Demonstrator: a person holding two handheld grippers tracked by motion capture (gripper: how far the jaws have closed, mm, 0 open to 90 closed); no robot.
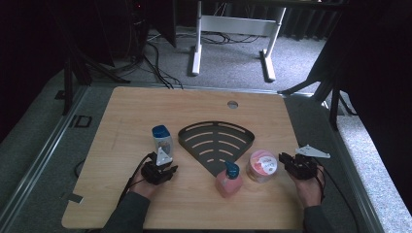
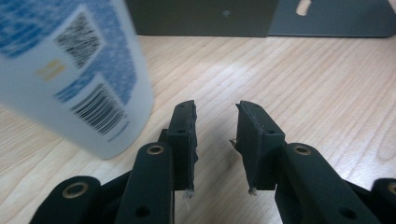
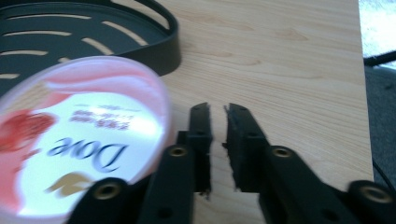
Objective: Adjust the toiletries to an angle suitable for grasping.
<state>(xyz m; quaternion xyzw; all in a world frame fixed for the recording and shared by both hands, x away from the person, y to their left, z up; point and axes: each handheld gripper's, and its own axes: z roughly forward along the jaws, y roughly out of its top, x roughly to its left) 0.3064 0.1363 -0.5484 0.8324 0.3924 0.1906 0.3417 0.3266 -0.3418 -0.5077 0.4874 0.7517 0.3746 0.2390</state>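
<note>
- Nearest the person, the left gripper (image 1: 167,167) sits low over the table (image 1: 121,204) with its jaws a little apart and nothing between them; the left gripper view shows bare wood in the gap.
- The right gripper (image 1: 284,158) hangs at the table's right edge, its jaws nearly together with only a thin slit between them, gripping nothing.
- Between the two hands, near the front, stands a pink pump bottle (image 1: 229,179), upright and untouched.
- Just to the left of the right gripper's tips sits the round pink tub (image 1: 262,165), lid up; in the right gripper view the tub (image 3: 79,135) lies to the left of the jaws, not in line with them, so that hand would probably have to swing left and open wide to take it.
- Just beyond the left gripper stands the clear bottle with a blue cap (image 1: 162,139), upright, its long axis vertical; in the left gripper view this bottle (image 2: 70,70) is up and to the left of the fingers (image 2: 184,140), close but apart.
- The left hand is the nearer one to that bottle, the right to the tub.
- Farther back, between bottle and tub, lies the dark fan-shaped tray (image 1: 194,141), holding nothing.
</note>
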